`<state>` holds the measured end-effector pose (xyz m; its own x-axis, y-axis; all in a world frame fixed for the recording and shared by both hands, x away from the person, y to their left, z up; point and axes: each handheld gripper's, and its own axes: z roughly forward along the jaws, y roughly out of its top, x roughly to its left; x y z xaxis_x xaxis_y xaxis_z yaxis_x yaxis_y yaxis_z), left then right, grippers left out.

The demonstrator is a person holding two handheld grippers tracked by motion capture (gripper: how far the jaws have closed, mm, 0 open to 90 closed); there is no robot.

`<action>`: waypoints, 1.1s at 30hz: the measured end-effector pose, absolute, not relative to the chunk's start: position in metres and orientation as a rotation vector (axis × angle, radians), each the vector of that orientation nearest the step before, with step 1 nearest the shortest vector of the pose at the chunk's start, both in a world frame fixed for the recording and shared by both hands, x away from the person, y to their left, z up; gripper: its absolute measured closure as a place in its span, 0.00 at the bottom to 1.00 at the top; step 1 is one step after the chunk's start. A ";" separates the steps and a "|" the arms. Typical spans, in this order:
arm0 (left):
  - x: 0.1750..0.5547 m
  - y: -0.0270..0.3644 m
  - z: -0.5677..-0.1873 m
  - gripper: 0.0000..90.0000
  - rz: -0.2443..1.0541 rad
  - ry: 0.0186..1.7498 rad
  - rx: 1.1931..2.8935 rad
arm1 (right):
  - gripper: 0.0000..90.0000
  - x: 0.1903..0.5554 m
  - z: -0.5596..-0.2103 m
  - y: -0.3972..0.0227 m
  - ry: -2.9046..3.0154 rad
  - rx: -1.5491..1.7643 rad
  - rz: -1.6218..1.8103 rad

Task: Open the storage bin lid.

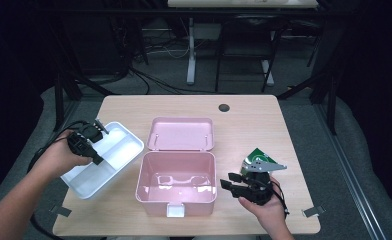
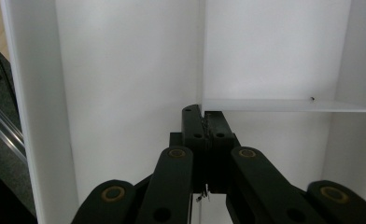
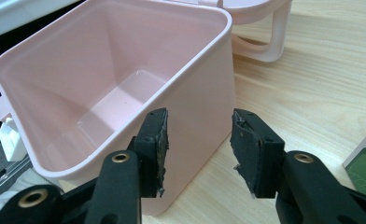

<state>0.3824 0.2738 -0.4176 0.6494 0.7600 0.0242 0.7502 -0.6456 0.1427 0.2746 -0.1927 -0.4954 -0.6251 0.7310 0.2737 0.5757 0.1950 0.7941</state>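
An open pink box [image 1: 140, 181] stands at the table's middle, its lid [image 1: 181, 134] hinged back and lying flat behind it. The box [image 3: 97, 79] is empty inside. Left of it lies a white divided tray [image 1: 86, 186]. My left gripper [image 1: 99, 160] reaches down into the tray, and in the left gripper view its jaws [image 2: 203, 114] are shut on the tray's thin inner divider [image 2: 202, 56]. My right gripper [image 1: 227, 186] hovers just right of the box. Its jaws [image 3: 200, 135] stand open beside the box's outer corner, with nothing pressed between the pads.
A green and white packet [image 1: 256, 156] lies on the table behind the right gripper, and its corner [image 3: 365, 172] shows in the right gripper view. A dark round hole [image 1: 224, 107] sits near the table's far edge. Bare wood stretches to the right of the box.
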 end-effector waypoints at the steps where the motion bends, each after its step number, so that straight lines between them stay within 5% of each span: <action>1: 0.383 0.275 -0.425 0.99 0.110 1.280 2.743 | 0.63 0.275 -0.496 -0.193 2.296 1.272 1.403; 33: 0.392 0.273 -0.520 0.99 0.000 1.348 2.745 | 0.62 0.275 -0.496 -0.194 2.294 1.276 1.405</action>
<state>0.3917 0.2727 -0.5195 0.6123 0.7898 -0.0365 0.7898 -0.6088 0.0751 0.2751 -0.1935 -0.4964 -0.6214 0.7333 0.2758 0.5789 0.1925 0.7923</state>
